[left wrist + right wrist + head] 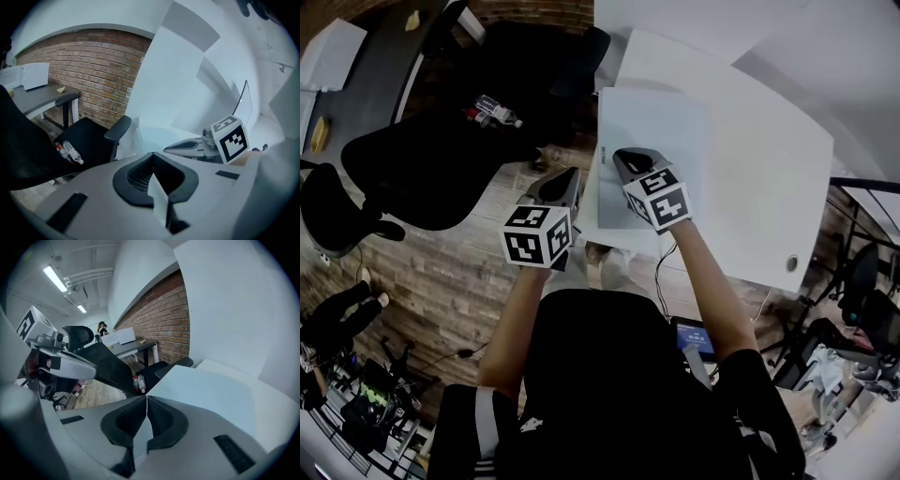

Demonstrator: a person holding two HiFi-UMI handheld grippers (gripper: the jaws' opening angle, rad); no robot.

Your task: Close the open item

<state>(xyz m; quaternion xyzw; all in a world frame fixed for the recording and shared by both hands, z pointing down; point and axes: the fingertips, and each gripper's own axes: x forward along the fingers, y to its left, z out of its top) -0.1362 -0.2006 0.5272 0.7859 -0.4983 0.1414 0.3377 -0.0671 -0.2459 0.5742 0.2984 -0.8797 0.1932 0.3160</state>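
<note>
A flat, pale grey rectangular item (661,141) lies on the white table (759,169), and it looks folded flat. My right gripper (623,157) is over the item's near-left part with its jaws shut and nothing visibly between them. In the right gripper view the gripper's tips (146,399) meet just above the item (206,390), near its left corner. My left gripper (565,178) hangs beside the table's left edge, apart from the item. Its jaws (153,161) are shut and hold nothing. The left gripper view shows the right gripper (168,149) to its right.
A black office chair (422,159) stands left of the table, with two small bottles (497,112) on its seat. Its armrest (117,129) is close to the table edge. A grey desk (42,93) stands against the brick wall. The table has a cable hole (791,263).
</note>
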